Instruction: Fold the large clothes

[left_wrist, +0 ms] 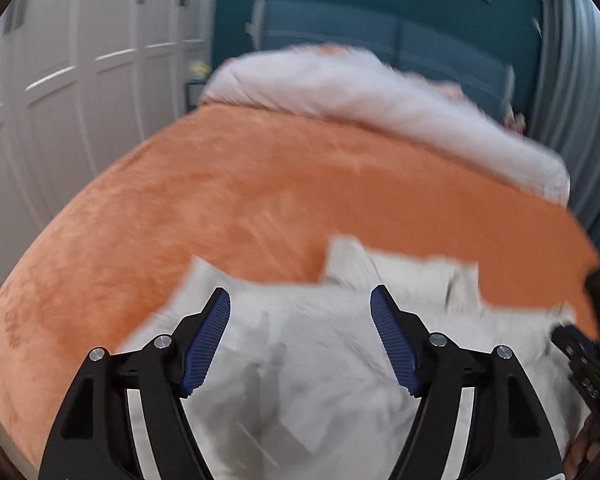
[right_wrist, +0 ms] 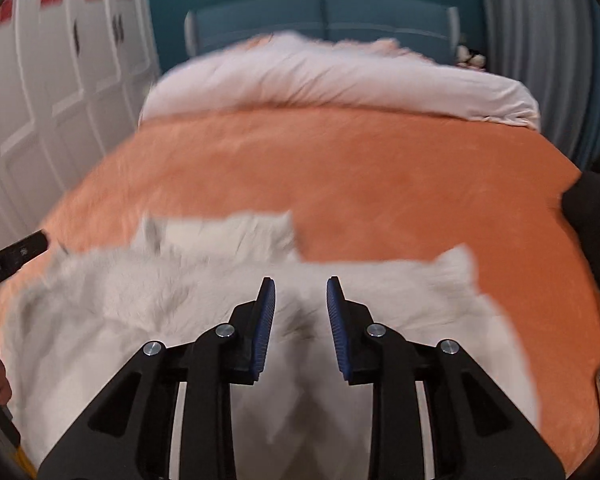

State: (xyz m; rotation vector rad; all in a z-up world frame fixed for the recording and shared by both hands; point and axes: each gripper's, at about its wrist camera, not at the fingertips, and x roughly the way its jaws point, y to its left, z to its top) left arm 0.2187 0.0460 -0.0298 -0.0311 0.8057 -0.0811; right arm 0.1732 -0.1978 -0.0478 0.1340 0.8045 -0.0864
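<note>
I hold both grippers, left (left_wrist: 300, 336) and right (right_wrist: 301, 328), level above the garment (left_wrist: 300, 360), jaws spread, empty.

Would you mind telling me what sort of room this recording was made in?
Most likely a bedroom: a bed with an orange blanket, a padded blue headboard behind it, and white wardrobe doors alongside.
</note>
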